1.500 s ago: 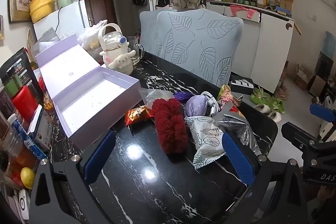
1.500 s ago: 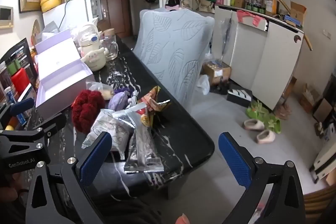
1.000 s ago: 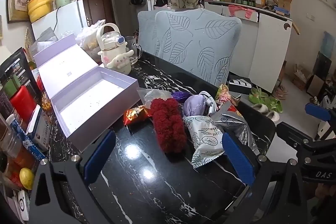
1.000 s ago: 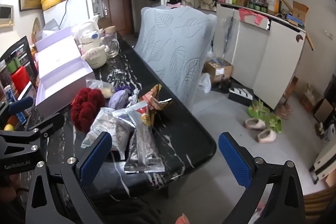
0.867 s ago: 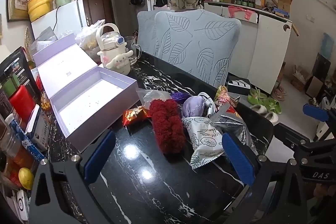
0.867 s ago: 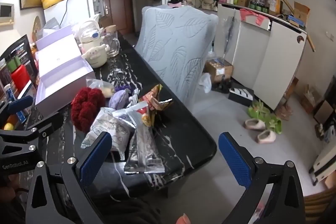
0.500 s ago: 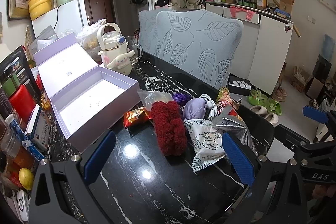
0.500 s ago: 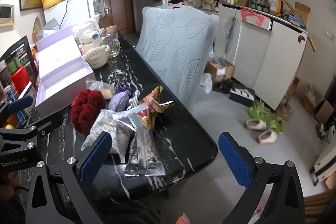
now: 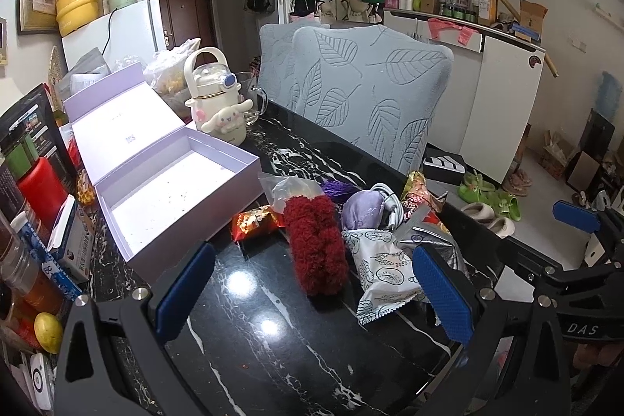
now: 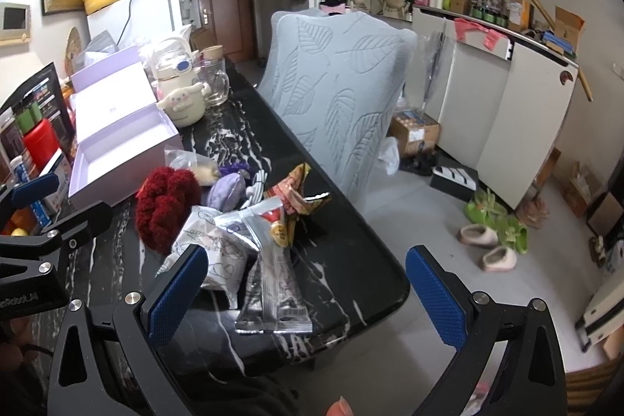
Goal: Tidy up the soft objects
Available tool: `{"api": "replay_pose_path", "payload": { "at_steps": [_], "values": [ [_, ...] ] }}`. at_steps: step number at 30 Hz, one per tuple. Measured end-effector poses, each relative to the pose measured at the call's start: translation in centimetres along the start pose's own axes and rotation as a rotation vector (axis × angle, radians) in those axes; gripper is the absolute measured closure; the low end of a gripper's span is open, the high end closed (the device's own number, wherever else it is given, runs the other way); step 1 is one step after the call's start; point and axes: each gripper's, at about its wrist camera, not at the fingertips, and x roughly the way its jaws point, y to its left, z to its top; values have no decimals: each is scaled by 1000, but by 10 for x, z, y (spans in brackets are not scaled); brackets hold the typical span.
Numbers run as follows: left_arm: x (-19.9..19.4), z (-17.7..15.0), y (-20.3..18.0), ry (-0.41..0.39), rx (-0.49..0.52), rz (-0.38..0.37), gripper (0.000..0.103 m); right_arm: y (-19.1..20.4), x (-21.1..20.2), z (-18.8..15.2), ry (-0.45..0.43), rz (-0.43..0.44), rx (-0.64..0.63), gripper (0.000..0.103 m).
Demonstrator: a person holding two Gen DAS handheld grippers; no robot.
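On the black marbled tabletop (image 9: 249, 330) you've got the whole job laid out, nothing started as far as these views show. Biggest piece: the open lilac box (image 9: 171, 190), lid folded back, interior bare, sitting at the left side of the tabletop. That reads as the likely bin for the sort.

Just right of the box is the pile. Red fuzzy item (image 9: 318, 244) is the largest soft piece, lying lengthwise toward you, touching the leaf-print white pouch (image 9: 380, 273) on its right. Behind those: small lilac fabric pouch (image 9: 364, 211), with a white cable beside it. Silver foil packet (image 10: 273, 283) lies nearest the tabletop edge, partly on the white pouch. Orange snack wrapper (image 9: 253, 223) sits between box and red item.

Your left gripper (image 9: 312, 295) has its pads wide apart, holding nothing, hovering short of the red item and roughly lined up with it. Your right gripper (image 10: 308, 283) is also spread wide and empty, sitting over the foil packet at the pile's right edge.

My read: you're at the approach step, first pick pending. Next move probably calls for the left gripper to go forward and down over the red item, close across its width, then carry it left into the box. It'll compress, so close fully. Watch the white pouch: it's touching and may drag along.
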Motion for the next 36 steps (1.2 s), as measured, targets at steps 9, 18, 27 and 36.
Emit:
{"api": "replay_pose_path", "payload": {
  "at_steps": [9,18,27,36],
  "values": [
    [-1,0,2,-2,-7,14,0,0,-2,0,-6,-2,-9,0],
    [-1,-2,-1,6,1,16,0,-1,-2,1,-4,12,-10,0],
    [-1,-4,0,14,-10,17,0,1,-1,-1,3,27,-26,0],
    [2,-8,-4,35,-18,16,0,-1,-2,-3,8,31,-28,0]
  ]
}}
